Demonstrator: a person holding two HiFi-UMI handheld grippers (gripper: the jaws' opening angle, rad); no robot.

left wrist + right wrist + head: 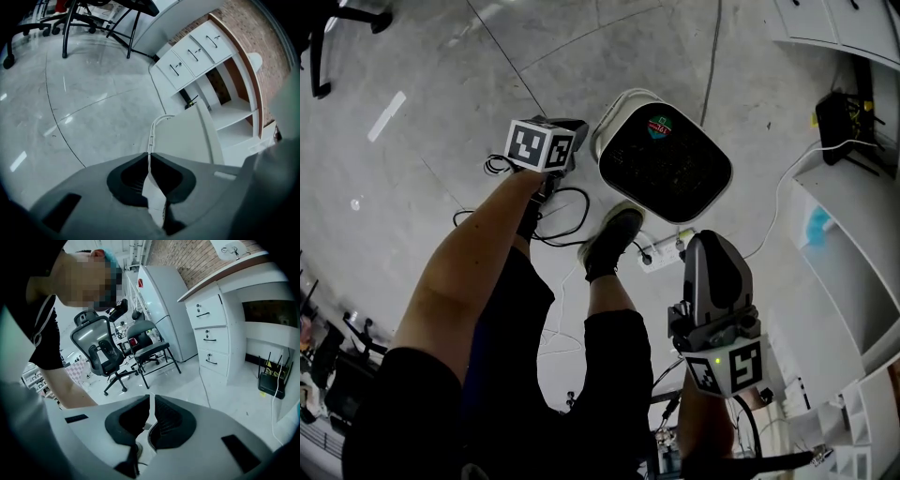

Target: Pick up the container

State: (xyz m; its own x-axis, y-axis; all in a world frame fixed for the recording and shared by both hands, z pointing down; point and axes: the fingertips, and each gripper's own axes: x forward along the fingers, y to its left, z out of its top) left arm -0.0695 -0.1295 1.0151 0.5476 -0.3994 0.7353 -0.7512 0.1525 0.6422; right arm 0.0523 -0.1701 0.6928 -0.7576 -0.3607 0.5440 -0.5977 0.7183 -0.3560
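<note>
The container (675,173) is a white, square-ish bin with a dark inside and a green and red label on it. It stands on the grey floor in front of my foot. In the left gripper view its pale wall (187,138) and thin ribbed rim lie beyond and below the jaw tips. My left gripper (577,131) hangs just left of the bin, above it, and its jaws (150,153) are shut with nothing between them. My right gripper (711,239) is at the bin's near right side, apart from it, also shut and empty (150,397).
My shoe (614,234) stands just in front of the bin, next to a power strip (661,253) and loose black cables (567,211). White shelving (853,262) with a black router (839,117) lines the right side. Drawers (192,54), office chairs (101,350) and a fridge (161,305) stand farther off.
</note>
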